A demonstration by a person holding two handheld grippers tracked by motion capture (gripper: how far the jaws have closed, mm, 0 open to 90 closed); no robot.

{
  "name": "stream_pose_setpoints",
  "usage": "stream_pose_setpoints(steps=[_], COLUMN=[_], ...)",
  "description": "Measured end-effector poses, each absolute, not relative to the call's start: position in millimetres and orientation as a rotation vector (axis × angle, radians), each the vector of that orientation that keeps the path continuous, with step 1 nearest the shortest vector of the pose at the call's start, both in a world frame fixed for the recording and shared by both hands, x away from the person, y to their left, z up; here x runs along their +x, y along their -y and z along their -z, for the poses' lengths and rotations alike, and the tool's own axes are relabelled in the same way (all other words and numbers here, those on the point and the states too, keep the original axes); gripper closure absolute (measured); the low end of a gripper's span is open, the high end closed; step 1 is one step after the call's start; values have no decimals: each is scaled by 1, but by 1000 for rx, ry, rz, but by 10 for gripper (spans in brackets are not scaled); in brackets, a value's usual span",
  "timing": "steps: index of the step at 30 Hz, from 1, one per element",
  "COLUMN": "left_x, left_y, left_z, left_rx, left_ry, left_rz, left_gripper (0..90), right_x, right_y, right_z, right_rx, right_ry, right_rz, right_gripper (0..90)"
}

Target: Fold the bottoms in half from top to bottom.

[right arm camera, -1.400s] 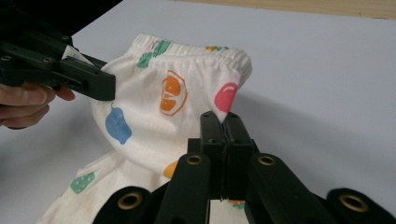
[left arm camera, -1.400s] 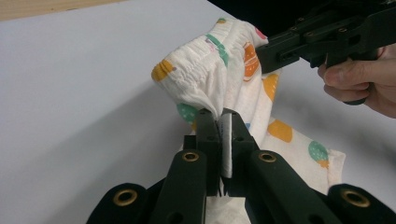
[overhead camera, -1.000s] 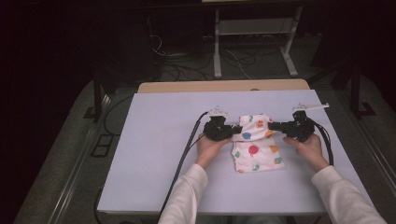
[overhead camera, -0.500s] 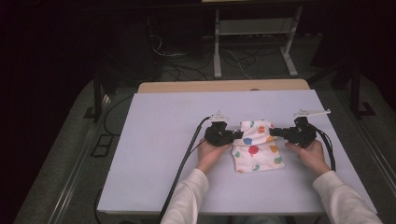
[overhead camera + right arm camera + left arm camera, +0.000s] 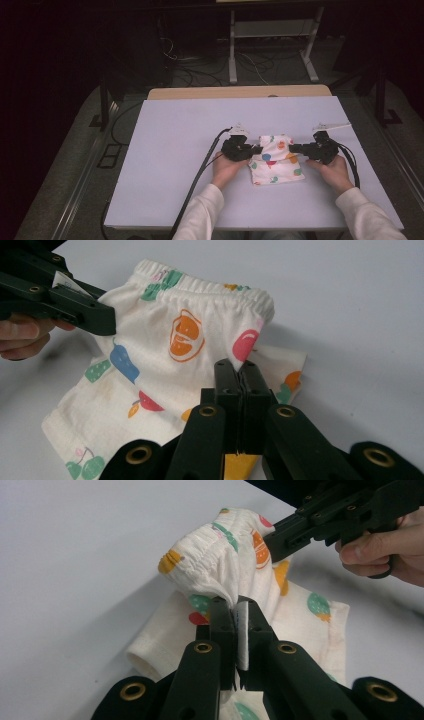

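I see one pair of small white shorts (image 5: 276, 160) printed with coloured fruit, lying on the near-right part of the pale desk (image 5: 170, 150), its elastic waistband end lifted off the surface while the leg end rests flat. Two hand-held grippers pinch that waistband, one at each side. My left hand-held gripper (image 5: 235, 611) is clenched on the waistband's left corner, cloth caught between its jaws. My right hand-held gripper (image 5: 240, 371) is clenched on the opposite corner. Two sleeved forearms come in from the near edge, and two black cables trail back from the grippers across the desk.
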State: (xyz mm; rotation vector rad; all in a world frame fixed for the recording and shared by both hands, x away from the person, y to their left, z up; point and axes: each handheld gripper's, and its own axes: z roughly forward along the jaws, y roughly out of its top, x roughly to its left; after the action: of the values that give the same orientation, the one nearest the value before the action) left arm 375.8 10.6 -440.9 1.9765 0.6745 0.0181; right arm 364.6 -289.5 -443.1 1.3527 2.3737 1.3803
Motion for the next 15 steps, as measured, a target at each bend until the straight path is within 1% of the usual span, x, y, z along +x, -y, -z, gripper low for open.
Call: stream_pose_setpoints(steps=[9, 12, 13, 15], left_x=[373, 372, 371, 371], left_y=[-9, -8, -8, -9], left_z=[442, 444, 446, 448], left_rx=[2008, 2007, 2004, 2006], left_ry=[-633, -620, -613, -607], left_rz=[-18, -19, -19, -19], left_gripper=[862, 862, 862, 863], right_x=[360, 359, 358, 357], right_y=[293, 294, 294, 293], right_z=[444, 444, 444, 442], right_rx=[1391, 1428, 1447, 1453], right_ry=[-2384, -2387, -2375, -2344], right_rz=[-1389, -1392, -1398, -1386], right_gripper=[870, 845, 711, 549])
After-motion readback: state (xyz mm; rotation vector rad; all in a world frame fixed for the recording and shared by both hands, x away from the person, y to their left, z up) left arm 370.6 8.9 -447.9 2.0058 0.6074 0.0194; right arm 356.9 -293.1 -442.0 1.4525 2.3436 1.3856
